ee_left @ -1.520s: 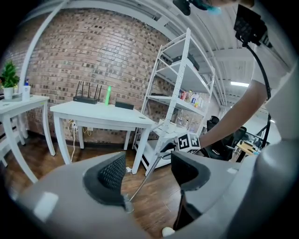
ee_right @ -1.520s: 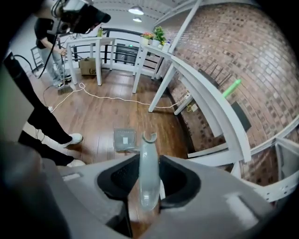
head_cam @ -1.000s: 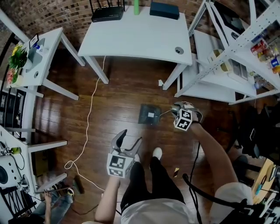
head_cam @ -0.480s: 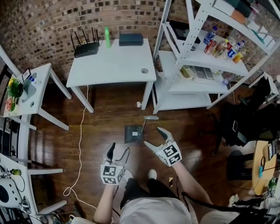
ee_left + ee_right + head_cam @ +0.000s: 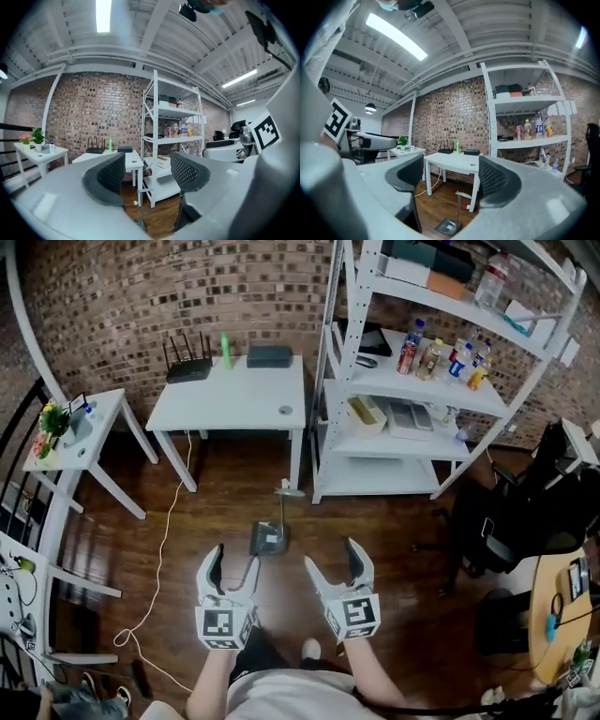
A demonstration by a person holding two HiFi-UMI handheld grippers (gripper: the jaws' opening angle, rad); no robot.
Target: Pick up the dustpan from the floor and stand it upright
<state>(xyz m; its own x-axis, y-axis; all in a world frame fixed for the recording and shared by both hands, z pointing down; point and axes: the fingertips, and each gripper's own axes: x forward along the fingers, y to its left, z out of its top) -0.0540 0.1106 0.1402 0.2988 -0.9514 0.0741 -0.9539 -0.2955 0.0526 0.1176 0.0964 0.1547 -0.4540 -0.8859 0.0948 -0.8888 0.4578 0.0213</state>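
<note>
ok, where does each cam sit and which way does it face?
Head view: on the person's head, looking steeply down at the floor and upright dustpan; shows left hand-held gripper, right hand-held gripper, forearms.
Left gripper view: rides the left hand-held gripper, facing level at the brick wall; own jaws apart, empty.
Right gripper view: rides the right hand-held gripper, facing level at the white table; own jaws apart, empty.
Shared: dustpan in head and right gripper views; white table in all.
</note>
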